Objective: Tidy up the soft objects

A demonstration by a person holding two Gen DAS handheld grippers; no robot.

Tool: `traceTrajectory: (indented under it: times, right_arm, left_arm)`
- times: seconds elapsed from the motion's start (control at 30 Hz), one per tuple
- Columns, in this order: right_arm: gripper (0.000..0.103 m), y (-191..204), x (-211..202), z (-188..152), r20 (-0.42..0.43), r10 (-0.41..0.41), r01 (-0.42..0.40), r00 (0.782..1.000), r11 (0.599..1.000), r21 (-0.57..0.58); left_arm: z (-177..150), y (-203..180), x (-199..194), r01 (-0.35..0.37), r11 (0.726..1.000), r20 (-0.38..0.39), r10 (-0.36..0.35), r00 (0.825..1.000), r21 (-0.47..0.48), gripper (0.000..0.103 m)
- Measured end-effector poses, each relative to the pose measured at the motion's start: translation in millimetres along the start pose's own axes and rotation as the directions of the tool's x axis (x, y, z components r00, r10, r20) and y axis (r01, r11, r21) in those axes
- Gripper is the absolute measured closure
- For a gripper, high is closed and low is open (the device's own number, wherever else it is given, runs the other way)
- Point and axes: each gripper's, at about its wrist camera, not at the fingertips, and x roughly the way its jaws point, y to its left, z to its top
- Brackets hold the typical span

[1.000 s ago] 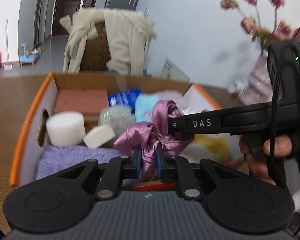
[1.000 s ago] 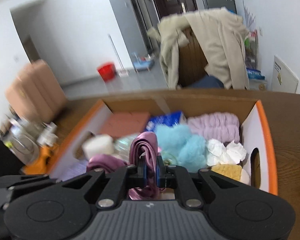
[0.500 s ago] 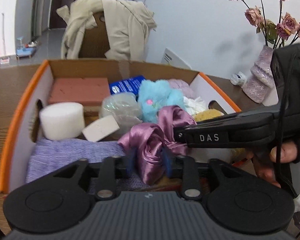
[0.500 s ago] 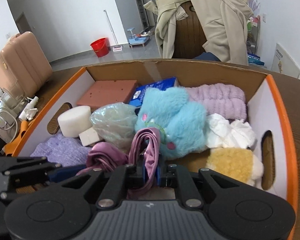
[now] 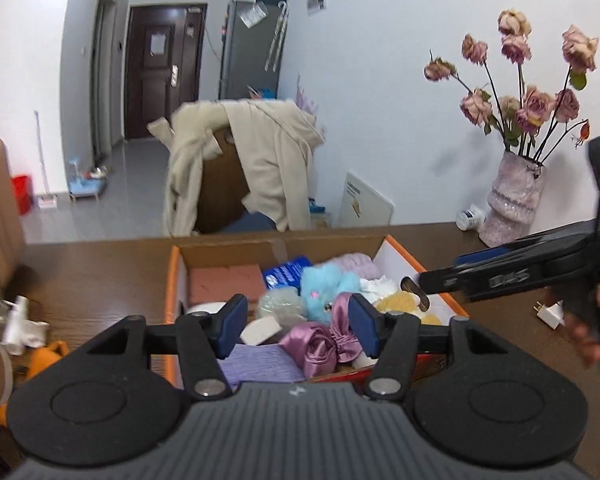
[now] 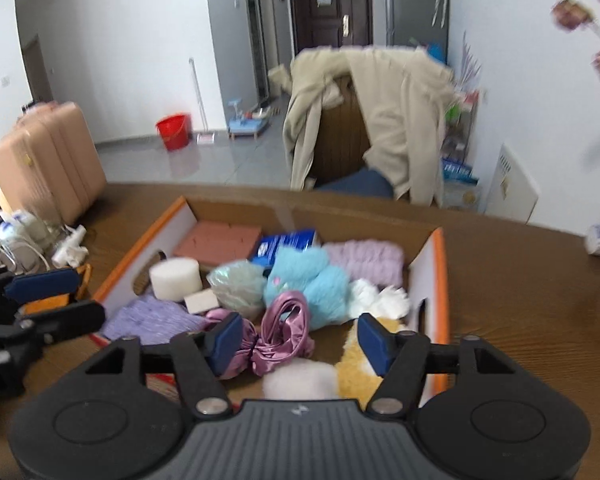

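Note:
A purple satin cloth (image 5: 320, 342) lies loose in the orange-edged cardboard box (image 5: 172, 280), near its front; it also shows in the right wrist view (image 6: 278, 334). My left gripper (image 5: 296, 328) is open and empty, raised above and behind the cloth. My right gripper (image 6: 300, 338) is open and empty too, raised over the box's front; it enters the left wrist view from the right (image 5: 432, 284). The box (image 6: 440, 264) holds a blue plush toy (image 6: 308, 276), a white foam cylinder (image 6: 175, 278), a lilac knit (image 6: 152, 320), a pink brick-like block (image 6: 220, 242) and other soft items.
A vase of dried roses (image 5: 514, 200) stands on the brown table (image 5: 92, 272) at the right. A white plug (image 5: 550, 312) lies near it. Clutter and cables (image 6: 32, 240) sit left of the box. A chair draped with a beige coat (image 6: 372, 120) stands beyond the table.
Both grippers were shut on the purple satin cloth over the box. Both have opened, let the cloth drop into the box, and pulled up and back.

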Motion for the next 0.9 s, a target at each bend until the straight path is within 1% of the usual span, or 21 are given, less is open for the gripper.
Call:
traceTrajectory:
  times: [0.13,0.17,0.2,0.27,0.37,0.43,0.47,0.5,0.57,0.63,0.7,0.73,0.77,0.8,0.83,0.87,0.9]
  right_arm:
    - [0.033,-5,-48,-3,0.048,-0.033,0.032,0.998,0.999,0.011]
    - [0.031,-6,-58,-5,0.061,-0.038,0.037,0.997,0.999,0.015]
    - [0.029,-7,-69,-8,0.076,-0.042,0.041,0.996,0.999,0.021]
    - [0.019,-7,-86,-17,0.11,-0.058,0.055,0.992,0.998,0.027]
    - [0.018,-1,-104,-30,0.147,-0.076,0.074,0.986,0.997,0.022]
    - [0.018,6,-115,-41,0.191,-0.082,0.082,0.978,0.997,0.01]
    - [0.017,11,-121,-47,0.217,-0.089,0.091,0.972,0.996,0.002]
    - [0.016,16,-123,-52,0.239,-0.091,0.095,0.967,0.995,-0.008]
    - [0.013,24,-129,-63,0.279,-0.09,0.102,0.956,0.994,-0.028]
    - [0.012,29,-133,-73,0.312,-0.102,0.116,0.945,0.993,-0.027]
    - [0.008,32,-140,-89,0.377,-0.116,0.126,0.919,0.992,-0.002]
    - [0.005,34,-144,-97,0.415,-0.121,0.128,0.902,0.992,0.009]
    - [0.001,36,-148,-108,0.461,-0.126,0.131,0.879,0.991,0.021]
    - [0.0,38,-151,-120,0.511,-0.13,0.136,0.849,0.99,0.025]
    - [0.0,40,-153,-130,0.544,-0.136,0.147,0.828,0.989,0.023]
    - [0.0,43,-154,-139,0.556,-0.145,0.162,0.819,0.987,0.019]
    - [0.0,44,-156,-147,0.56,-0.149,0.169,0.815,0.986,0.016]
  left_arm:
    - [-1,-1,-30,-0.041,0.999,0.03,0.041,0.999,0.008,0.037]
    - [-2,-2,-35,-0.054,0.998,0.038,0.054,0.998,0.01,0.036]
    - [-3,-3,-40,-0.07,0.997,0.045,0.069,0.997,0.011,0.032]
    - [-7,-4,-48,-0.097,0.995,0.057,0.097,0.994,0.002,0.028]
    - [-15,-7,-63,-0.123,0.992,0.107,0.124,0.986,-0.018,0.022]
    - [-21,-13,-73,-0.159,0.987,0.161,0.159,0.974,-0.014,0.022]
    - [-24,-16,-78,-0.171,0.985,0.184,0.169,0.968,-0.004,0.019]
    - [-26,-19,-83,-0.18,0.984,0.207,0.176,0.962,-0.002,0.017]
    - [-33,-22,-92,-0.192,0.981,0.247,0.188,0.951,-0.006,0.016]
    - [-40,-26,-101,-0.191,0.982,0.289,0.184,0.939,-0.004,0.014]
    - [-50,-30,-109,-0.191,0.982,0.341,0.179,0.923,0.003,0.014]
    - [-56,-32,-113,-0.195,0.981,0.361,0.181,0.915,0.002,0.014]
    - [-60,-33,-116,-0.195,0.981,0.373,0.182,0.91,-0.002,0.014]
    - [-64,-33,-119,-0.19,0.982,0.379,0.179,0.908,-0.009,0.014]
    - [-67,-33,-121,-0.181,0.983,0.38,0.172,0.909,-0.012,0.014]
    - [-70,-35,-123,-0.176,0.984,0.38,0.168,0.909,-0.013,0.014]
    - [-72,-35,-126,-0.177,0.984,0.384,0.169,0.908,-0.014,0.014]
